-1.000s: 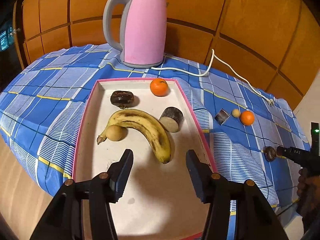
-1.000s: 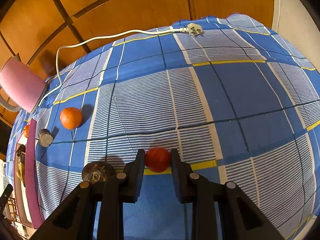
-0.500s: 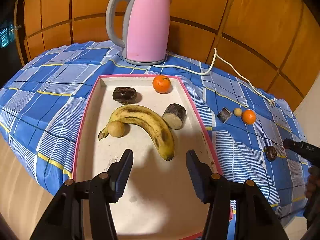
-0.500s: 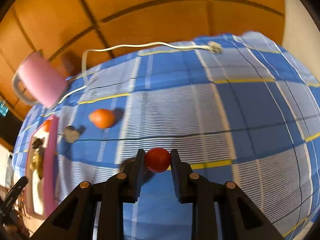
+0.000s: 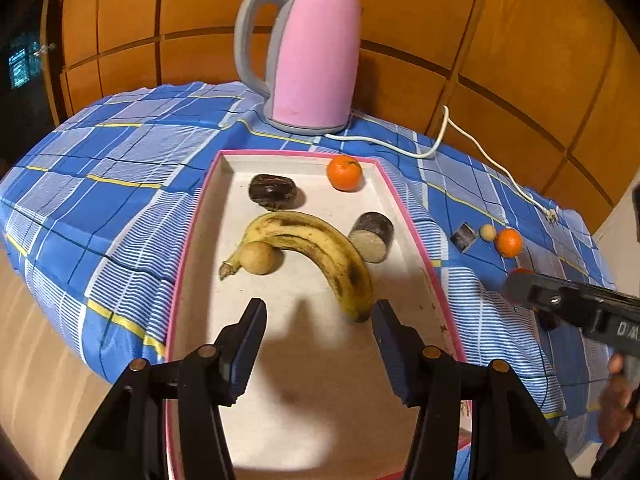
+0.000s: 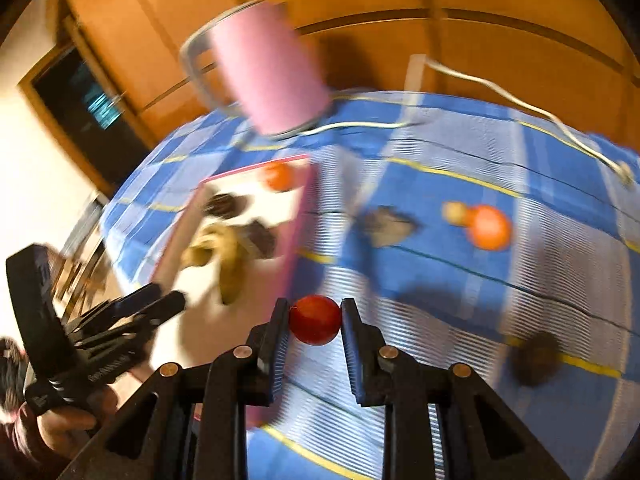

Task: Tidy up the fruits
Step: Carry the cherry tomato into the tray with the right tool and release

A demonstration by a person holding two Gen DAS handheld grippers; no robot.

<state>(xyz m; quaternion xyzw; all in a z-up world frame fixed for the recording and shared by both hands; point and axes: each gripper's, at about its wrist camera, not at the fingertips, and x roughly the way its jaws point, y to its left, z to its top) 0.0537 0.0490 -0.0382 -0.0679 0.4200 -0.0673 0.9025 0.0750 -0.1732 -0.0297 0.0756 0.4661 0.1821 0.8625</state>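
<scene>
Red round fruit (image 6: 315,319), smooth-skinned

you face a wall of orange-brown wooden panels (image 5: 500,40) with dark grooves between them. the table wears a blue checked cloth (image 5: 120,184) with yellow lines. to your left a dark opening (image 6: 80,120) shows a bluish glow. pale floor (image 5: 36,392) lies below the cloth's edge, under warm light.

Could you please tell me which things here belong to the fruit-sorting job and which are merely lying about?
Job: pink-rimmed white tray; spotted yellow banana; small orange tangerine; round red fruit in the right hand-held gripper.
Lying about: pink electric kettle; white power cord.
</scene>
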